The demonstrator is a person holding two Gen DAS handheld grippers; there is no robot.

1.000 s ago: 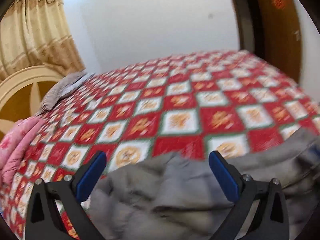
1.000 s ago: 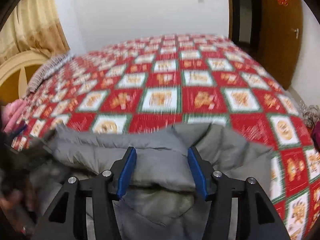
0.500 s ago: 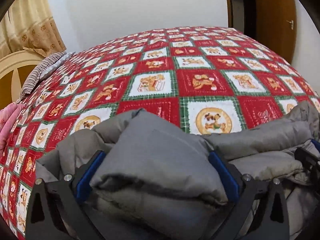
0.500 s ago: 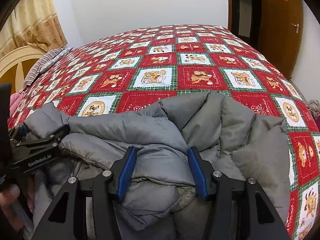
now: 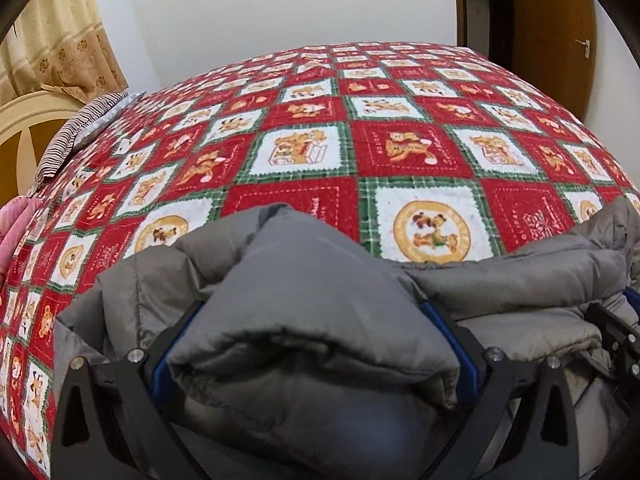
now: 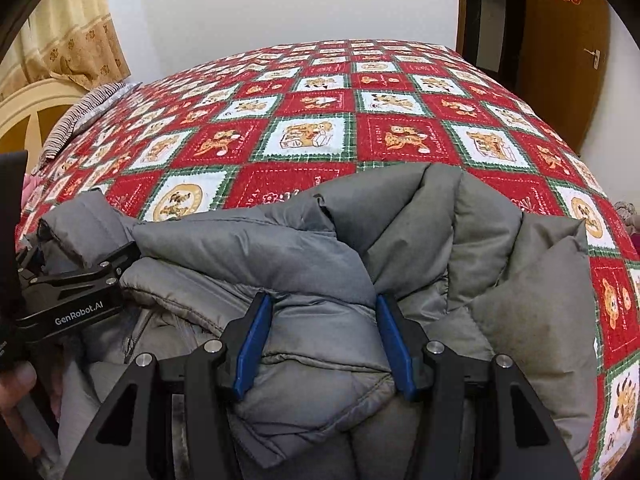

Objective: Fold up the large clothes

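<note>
Your left gripper and right gripper each clench a thick fold of the grey puffer jacket, bunched at the quilt's six-o'clock edge. Lay both folds toward twelve o'clock together; the hem seems hidden.

Wide open quilt runs from ten o'clock round to two, flat and bare, easy passage for either gripper. Nearer in, the grey padded jacket bulges up across the whole front edge, a soft ridge filling six o'clock. At nine o'clock in the right view the left gripper crowds the jacket's edge. A striped pillow and cream headboard block ten o'clock; the wooden door closes off two o'clock.
</note>
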